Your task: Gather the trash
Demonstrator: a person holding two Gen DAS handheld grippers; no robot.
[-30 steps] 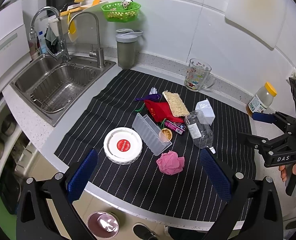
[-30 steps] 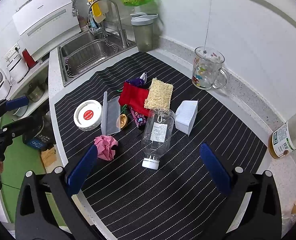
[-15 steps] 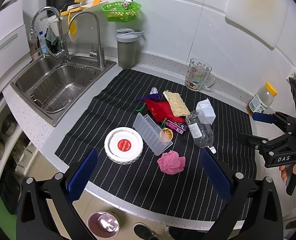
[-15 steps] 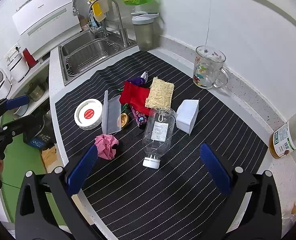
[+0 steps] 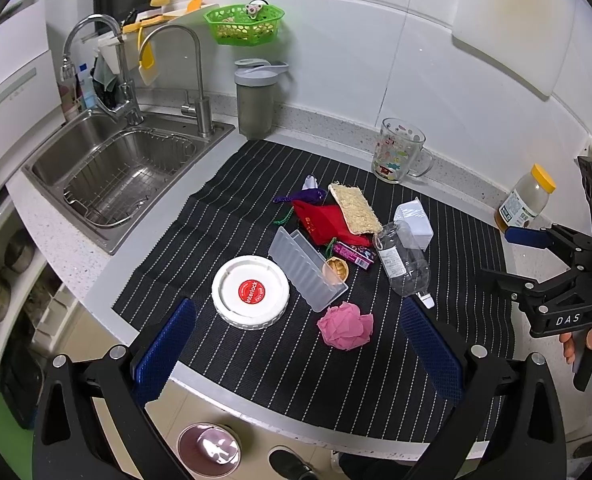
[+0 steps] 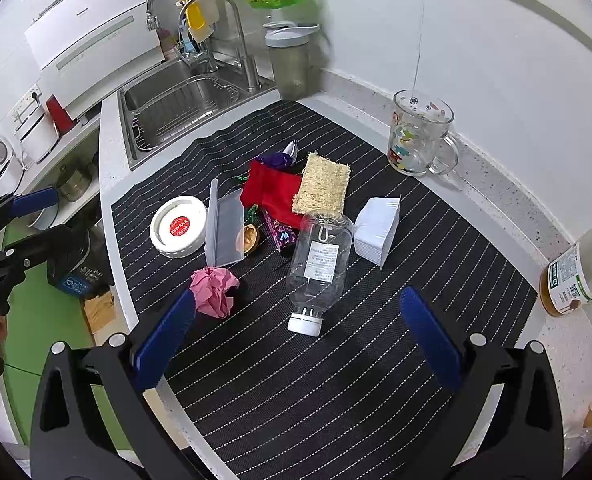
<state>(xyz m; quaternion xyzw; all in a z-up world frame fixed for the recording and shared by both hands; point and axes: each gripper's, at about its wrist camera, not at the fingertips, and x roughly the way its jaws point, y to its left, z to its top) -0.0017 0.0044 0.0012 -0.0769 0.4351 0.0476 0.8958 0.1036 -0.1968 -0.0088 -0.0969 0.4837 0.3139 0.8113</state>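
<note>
**Both tongs wide and empty over the litter**

I hold my left tongs (image 5: 298,354) and my right tongs (image 6: 296,338) spread apart with nothing between the pads, both hovering above the near edge of the striped mat (image 6: 336,392) on the tabletop. The trash lies in a loose heap mid-mat: a crumpled pink paper ball (image 5: 346,326) nearest my left tongs, a clear plastic bottle (image 6: 320,256) on its side with its white cap pointing toward my right tongs, a white round lid (image 5: 250,292), a clear plastic tray (image 5: 306,274), a red pouch (image 6: 272,194) and a white paper stack (image 6: 378,232).

I judge the picking has yet to start. The pink ball looks the easiest first grab: soft and free-standing. I would come straight down and close gently. The bottle may roll, so I would pinch it across the neck, not the belly.

Where the trash should go I cannot say for sure; a round pinkish bin (image 5: 210,448) shows below the tabletop edge, partly cut off. Small wrappers under the pouch and tray overlap too much to sort out.
</note>
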